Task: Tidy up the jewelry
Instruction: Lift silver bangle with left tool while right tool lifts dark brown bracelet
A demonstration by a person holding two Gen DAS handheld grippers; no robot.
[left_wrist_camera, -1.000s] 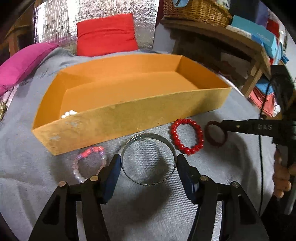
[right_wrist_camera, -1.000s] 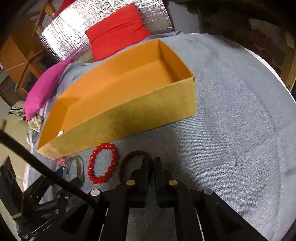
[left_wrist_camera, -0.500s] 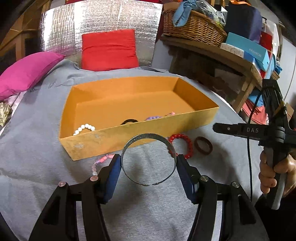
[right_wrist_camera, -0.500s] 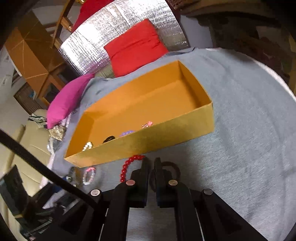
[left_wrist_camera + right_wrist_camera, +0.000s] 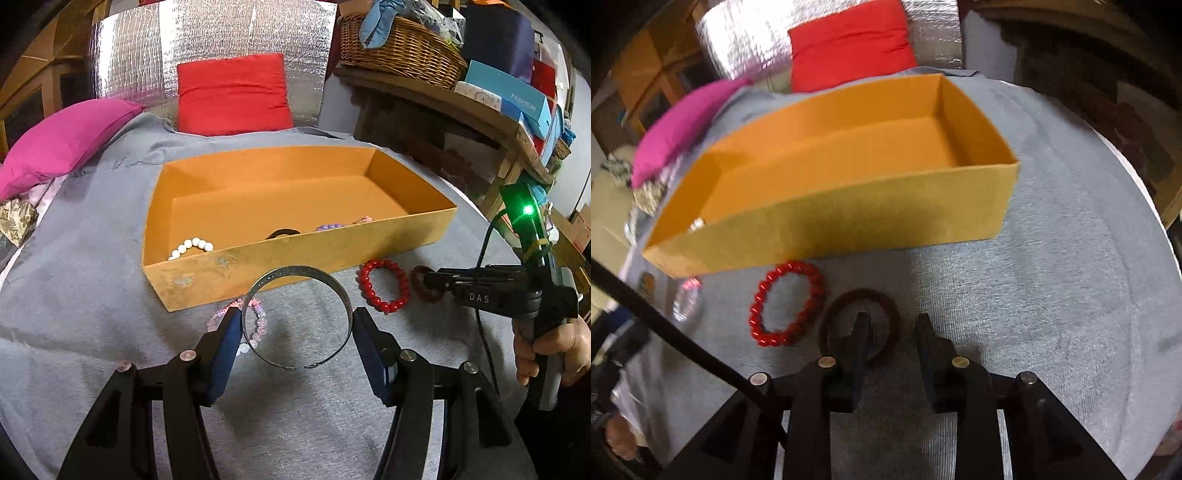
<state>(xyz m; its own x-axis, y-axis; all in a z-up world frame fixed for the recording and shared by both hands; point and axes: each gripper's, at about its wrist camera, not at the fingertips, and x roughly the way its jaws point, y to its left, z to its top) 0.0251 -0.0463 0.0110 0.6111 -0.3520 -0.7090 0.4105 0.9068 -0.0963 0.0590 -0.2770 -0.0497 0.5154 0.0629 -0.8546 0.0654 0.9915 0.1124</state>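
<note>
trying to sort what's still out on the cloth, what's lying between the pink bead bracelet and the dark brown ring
In the left wrist view, the red bead bracelet lies between the pink bead bracelet and the dark brown ring; the silver bangle held by the left gripper is there too.

Left gripper (image 5: pixel 296 334) jaws clamp silver bangle (image 5: pixel 295 317), held above grey cloth (image 5: pixel 92 288), near orange box (image 5: pixel 295 251).

Three bracelets (image 5: pixel 383 285) lie on the cloth (image 5: pixel 92 295) before the box (image 5: pixel 295 254), others inside.

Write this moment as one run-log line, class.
left gripper: shut on silver bangle, lifted | right gripper: open at brown ring bracelet | orange box: several bracelets inside | red bead bracelet: on cloth
</note>
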